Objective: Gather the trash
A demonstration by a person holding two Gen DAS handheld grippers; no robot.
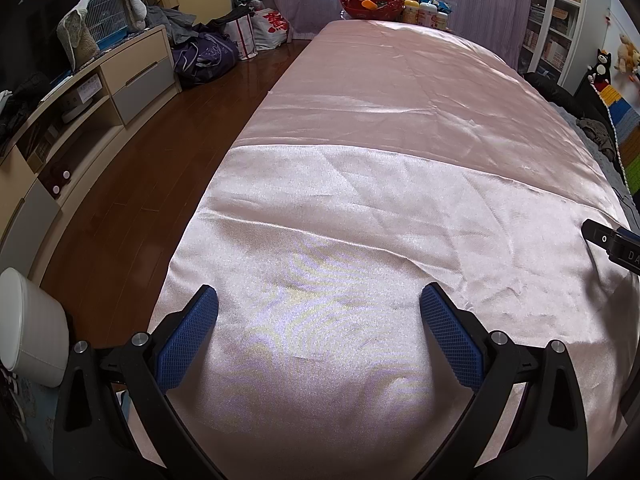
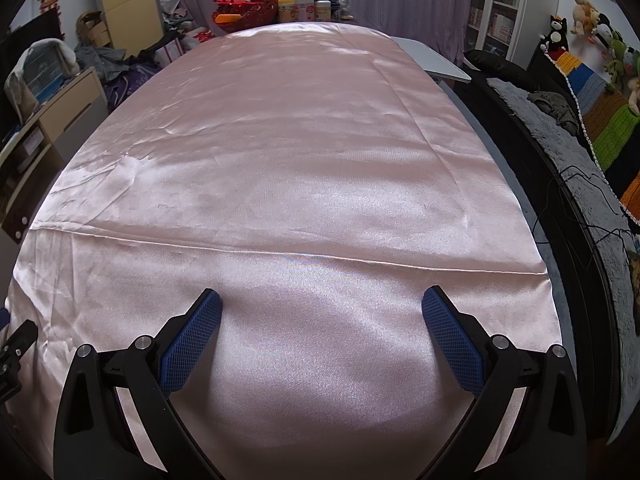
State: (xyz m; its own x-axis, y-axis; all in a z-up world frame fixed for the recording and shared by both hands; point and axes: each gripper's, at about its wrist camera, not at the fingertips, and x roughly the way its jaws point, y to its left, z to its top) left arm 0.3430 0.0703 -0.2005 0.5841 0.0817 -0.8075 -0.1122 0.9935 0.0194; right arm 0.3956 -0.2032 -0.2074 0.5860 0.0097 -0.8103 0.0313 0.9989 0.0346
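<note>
While I find no trash on the pink satin cloth [image 1: 360, 140] covering the long table, its location cannot be told from either view. My left gripper [image 1: 319, 300] hangs over the near end, jaws spread wide, holding nothing. My right gripper [image 2: 321, 302] matches it, likewise spread and empty. At the far end sit a red basket [image 2: 256, 10] and bottles [image 2: 304, 8].

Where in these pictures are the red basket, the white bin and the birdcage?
red basket [image 1: 374, 2]: left wrist view, on its front wall.
white bin [image 1: 30, 326]: left wrist view, on its side wall.
birdcage [image 1: 108, 20]: left wrist view, on the wire bars.
</note>
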